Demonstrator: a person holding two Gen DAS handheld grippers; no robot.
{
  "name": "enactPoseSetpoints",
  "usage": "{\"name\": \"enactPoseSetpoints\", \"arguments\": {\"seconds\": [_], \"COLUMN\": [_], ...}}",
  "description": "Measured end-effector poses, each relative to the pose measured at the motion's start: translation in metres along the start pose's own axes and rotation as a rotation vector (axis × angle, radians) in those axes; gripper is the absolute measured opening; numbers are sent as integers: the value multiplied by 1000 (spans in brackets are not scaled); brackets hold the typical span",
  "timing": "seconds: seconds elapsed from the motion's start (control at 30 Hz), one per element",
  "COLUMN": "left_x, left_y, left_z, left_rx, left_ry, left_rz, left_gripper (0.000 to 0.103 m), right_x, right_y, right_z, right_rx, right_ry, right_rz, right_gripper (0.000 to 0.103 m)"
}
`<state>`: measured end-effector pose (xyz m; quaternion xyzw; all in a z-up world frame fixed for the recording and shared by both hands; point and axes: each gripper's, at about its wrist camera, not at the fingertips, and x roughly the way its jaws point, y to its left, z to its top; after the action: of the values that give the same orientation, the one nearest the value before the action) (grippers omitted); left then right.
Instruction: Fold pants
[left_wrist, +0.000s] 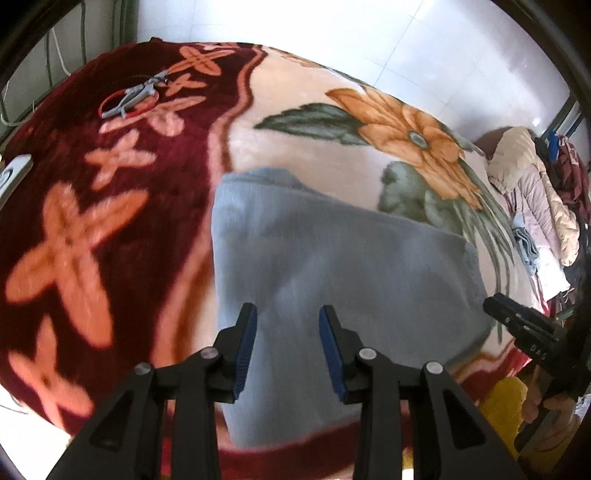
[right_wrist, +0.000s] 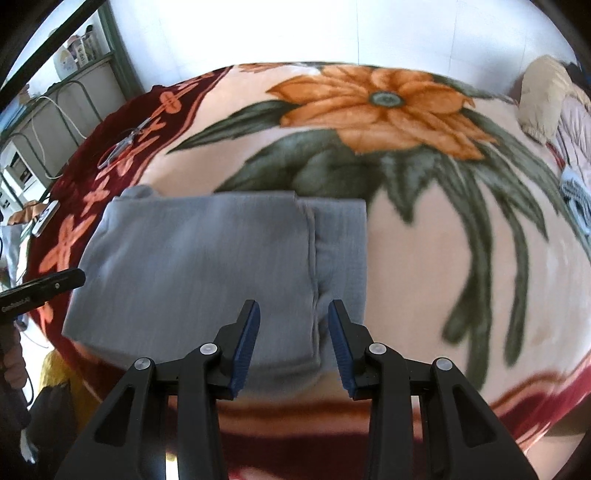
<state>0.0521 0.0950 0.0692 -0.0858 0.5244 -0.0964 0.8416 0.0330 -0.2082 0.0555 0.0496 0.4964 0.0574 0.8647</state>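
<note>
We've got the grey pants (right_wrist: 207, 266) folded into a compact block on the floral blanket (right_wrist: 424, 258), lying straight ahead of and below both grippers. Our left gripper (left_wrist: 288, 314) hangs above the near part of the fabric, jaws parted with a clear gap, nothing between them. Our right gripper (right_wrist: 294, 308) is the same: jaws apart over the pants' near right portion, empty, the seam line running up just ahead between the fingers. Off to the far left of the left gripper, a grey tool with a red ring (left_wrist: 129, 98) lies on the blanket's dark red border. A pile of clothes (left_wrist: 535, 206) sits at its far right.
</note>
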Motion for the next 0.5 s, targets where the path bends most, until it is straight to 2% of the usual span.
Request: {"name": "enactPoseSetpoints", "arguments": {"seconds": [0.1, 0.27, 0.33, 0.5], "left_x": [1, 15, 18, 7], "left_y": [1, 5, 4, 5], "left_z": [-13, -27, -31, -34], "left_rx": [0, 12, 27, 15], "left_ry": [26, 81, 74, 49], "left_rz": [4, 66, 75, 83], "left_gripper": [36, 35, 35, 36], "right_x": [2, 23, 37, 32], "right_y": [1, -2, -6, -5], "right_z": [-11, -26, -33, -37], "right_rx": [-1, 13, 38, 16], "right_ry": [27, 95, 136, 119], "right_rz": [6, 3, 23, 18], "right_gripper": [39, 39, 39, 39]}}
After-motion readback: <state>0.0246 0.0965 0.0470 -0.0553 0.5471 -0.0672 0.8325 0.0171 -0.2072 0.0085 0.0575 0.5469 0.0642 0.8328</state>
